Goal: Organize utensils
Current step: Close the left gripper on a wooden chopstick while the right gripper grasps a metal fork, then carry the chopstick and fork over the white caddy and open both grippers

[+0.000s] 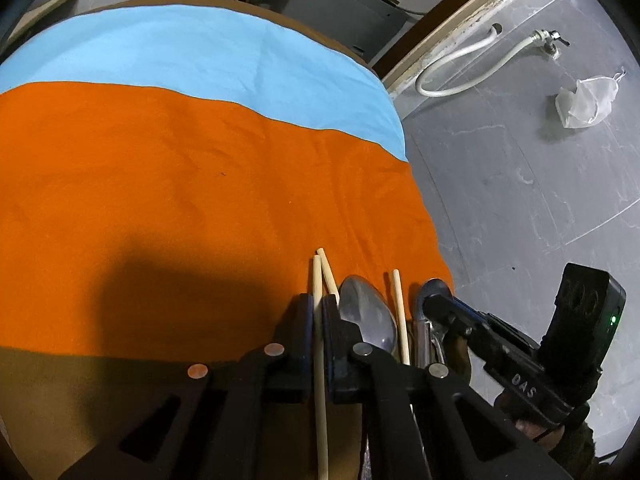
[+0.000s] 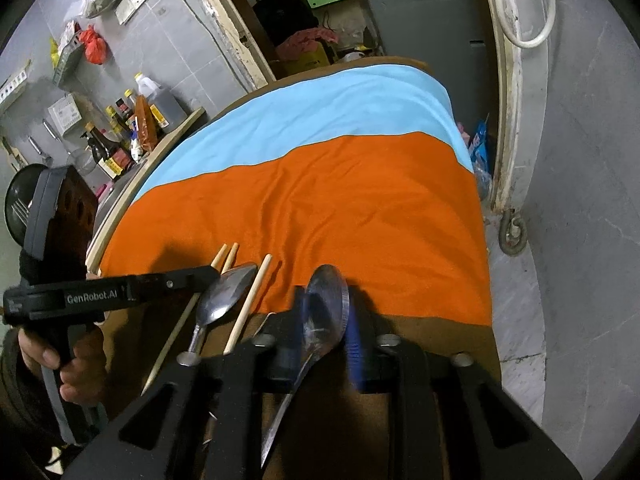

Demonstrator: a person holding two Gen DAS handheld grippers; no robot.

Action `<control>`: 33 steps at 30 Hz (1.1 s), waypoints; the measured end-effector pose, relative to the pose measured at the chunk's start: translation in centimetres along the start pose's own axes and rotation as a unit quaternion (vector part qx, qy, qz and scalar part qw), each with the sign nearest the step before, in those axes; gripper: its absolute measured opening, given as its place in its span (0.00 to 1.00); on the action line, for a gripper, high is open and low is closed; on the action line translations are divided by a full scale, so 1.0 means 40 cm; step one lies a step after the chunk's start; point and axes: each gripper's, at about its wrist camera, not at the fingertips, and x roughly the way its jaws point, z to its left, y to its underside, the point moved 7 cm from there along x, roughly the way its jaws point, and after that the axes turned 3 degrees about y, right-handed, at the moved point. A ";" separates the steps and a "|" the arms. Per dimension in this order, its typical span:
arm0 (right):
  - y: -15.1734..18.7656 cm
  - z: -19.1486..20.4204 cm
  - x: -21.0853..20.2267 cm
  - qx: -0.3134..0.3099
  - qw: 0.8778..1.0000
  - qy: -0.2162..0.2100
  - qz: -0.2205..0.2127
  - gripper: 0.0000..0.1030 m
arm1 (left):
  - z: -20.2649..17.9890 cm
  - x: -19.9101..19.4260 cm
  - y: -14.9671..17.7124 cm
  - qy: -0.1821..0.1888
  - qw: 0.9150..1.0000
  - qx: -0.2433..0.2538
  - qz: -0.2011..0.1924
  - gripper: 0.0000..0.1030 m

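Observation:
My left gripper (image 1: 318,312) is shut on a wooden chopstick (image 1: 319,344), near the front edge of the orange cloth (image 1: 180,200). A second chopstick (image 1: 329,274) crosses beside it, and a third chopstick (image 1: 400,316) lies to the right. A metal spoon (image 1: 370,314) lies between them. My right gripper (image 2: 325,322) is shut on a second metal spoon (image 2: 326,304), bowl pointing forward. The right gripper also shows in the left wrist view (image 1: 434,300). The left gripper shows in the right wrist view (image 2: 212,272) over the chopsticks (image 2: 226,254).
The table carries an orange and light blue cloth (image 2: 320,108) over brown fabric (image 1: 80,392). Grey tiled floor (image 1: 520,200) with a white hose (image 1: 460,68) lies to the right. Bottles (image 2: 120,128) stand on a counter at the left. The table's right edge is close.

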 end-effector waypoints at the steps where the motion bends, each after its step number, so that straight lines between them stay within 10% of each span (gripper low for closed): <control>1: 0.000 0.001 -0.007 0.001 1.000 0.003 -0.005 0.03 | 0.001 -0.007 0.003 -0.001 1.000 0.001 -0.002 0.05; 22: -0.046 0.198 -0.332 -0.015 0.985 0.039 -0.168 0.03 | -0.013 -0.434 0.016 -0.007 0.985 -0.007 -0.173 0.05; 33: -0.142 0.521 -0.391 -0.069 0.962 -0.015 -0.263 0.03 | 0.153 -0.766 -0.032 -0.048 0.954 -0.031 -0.293 0.05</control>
